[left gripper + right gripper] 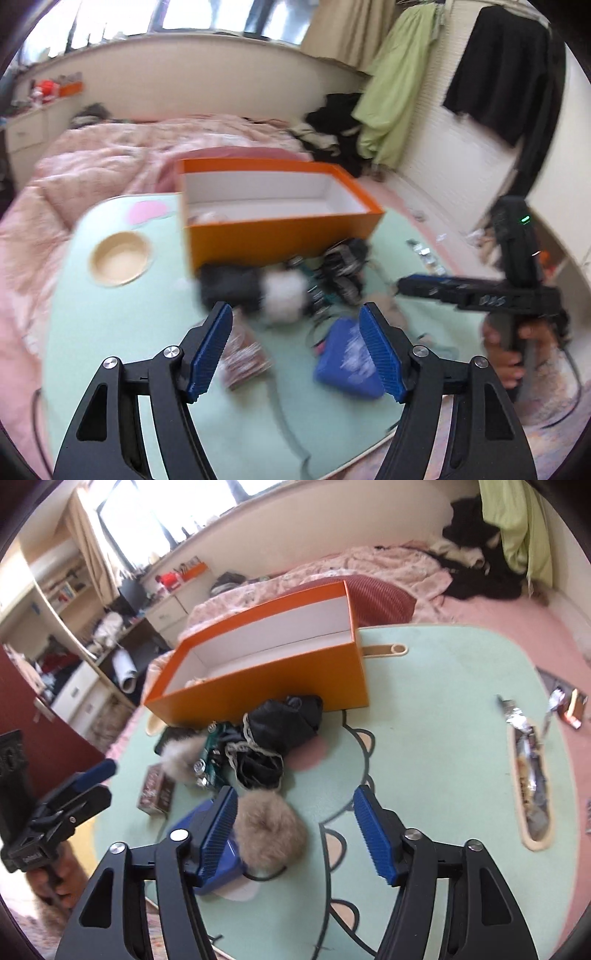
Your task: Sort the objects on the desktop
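Fur pompom (271, 827) btwn right tongs (295, 834), untouched, jaws apart.

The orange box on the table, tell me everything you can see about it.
The orange box is a long, open-topped rectangle, seemingly cardboard, orange outside and white inside. It sits upright on the mint-green table, at its far side by the bed. Something pale lies in one end. Dark cloth rests against its near wall.
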### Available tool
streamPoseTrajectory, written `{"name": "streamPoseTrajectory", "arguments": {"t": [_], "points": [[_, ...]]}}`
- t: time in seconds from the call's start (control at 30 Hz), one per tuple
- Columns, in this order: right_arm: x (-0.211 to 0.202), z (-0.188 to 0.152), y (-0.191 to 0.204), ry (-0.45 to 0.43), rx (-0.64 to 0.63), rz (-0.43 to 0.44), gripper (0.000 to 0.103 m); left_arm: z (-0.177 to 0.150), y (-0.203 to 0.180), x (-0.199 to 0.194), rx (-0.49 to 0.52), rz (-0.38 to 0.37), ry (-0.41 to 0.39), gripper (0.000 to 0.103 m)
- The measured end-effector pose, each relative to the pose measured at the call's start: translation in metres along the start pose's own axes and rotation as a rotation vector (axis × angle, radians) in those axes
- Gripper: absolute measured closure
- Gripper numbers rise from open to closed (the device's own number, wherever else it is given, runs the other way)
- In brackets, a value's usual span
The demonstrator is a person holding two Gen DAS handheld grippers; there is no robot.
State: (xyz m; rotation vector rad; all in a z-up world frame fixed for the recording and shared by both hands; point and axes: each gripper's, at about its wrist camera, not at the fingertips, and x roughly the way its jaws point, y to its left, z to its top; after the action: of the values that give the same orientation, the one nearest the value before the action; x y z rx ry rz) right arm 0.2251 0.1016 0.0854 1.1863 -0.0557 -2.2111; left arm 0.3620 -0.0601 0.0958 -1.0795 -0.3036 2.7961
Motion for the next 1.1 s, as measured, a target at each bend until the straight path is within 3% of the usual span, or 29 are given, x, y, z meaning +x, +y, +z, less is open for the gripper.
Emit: {"name": "streamPoseTrajectory", "arguments": {"t": [0.1,0.2,0.37,0.47,0.5,0.57,0.6,0.97,1.1], "points": [[-0.003,-0.011,0.009,-0.015,-0.050,-0.064,0.029,-0.027,0.004,-0.001,0.025,0.070,0.040,0.025],[-0.002,-0.025,0.012,-0.007,-0.082,-0.074,0.026,-0.050,0.004,0.005,0.056,0.130,0.089,0.025],[0.000,-0.050,0.017,-0.004,-0.132,-0.116,0.023,-0.068,0.002,0.019,0.055,0.151,0.073,0.021],[0.007,-0.065,0.021,0.003,-0.179,-0.163,0.015,-0.068,-0.010,0.032,0.117,0.211,0.050,0.016],[0.010,-0.069,0.023,-0.002,-0.203,-0.191,0.005,-0.068,-0.012,0.036,0.125,0.220,0.039,0.014],[0.015,-0.073,0.027,-0.005,-0.239,-0.215,0.000,-0.066,-0.012,0.041,0.124,0.221,0.045,0.010],[0.016,-0.072,0.028,-0.006,-0.243,-0.212,0.000,-0.064,-0.010,0.045,0.119,0.222,0.057,0.000],[0.020,-0.070,0.026,-0.009,-0.245,-0.207,0.000,-0.062,-0.005,0.046,0.125,0.209,0.046,0.000],[0.024,-0.061,0.029,0.052,-0.223,-0.223,0.000,-0.062,-0.002,0.044,0.125,0.206,0.044,0.000]]}}
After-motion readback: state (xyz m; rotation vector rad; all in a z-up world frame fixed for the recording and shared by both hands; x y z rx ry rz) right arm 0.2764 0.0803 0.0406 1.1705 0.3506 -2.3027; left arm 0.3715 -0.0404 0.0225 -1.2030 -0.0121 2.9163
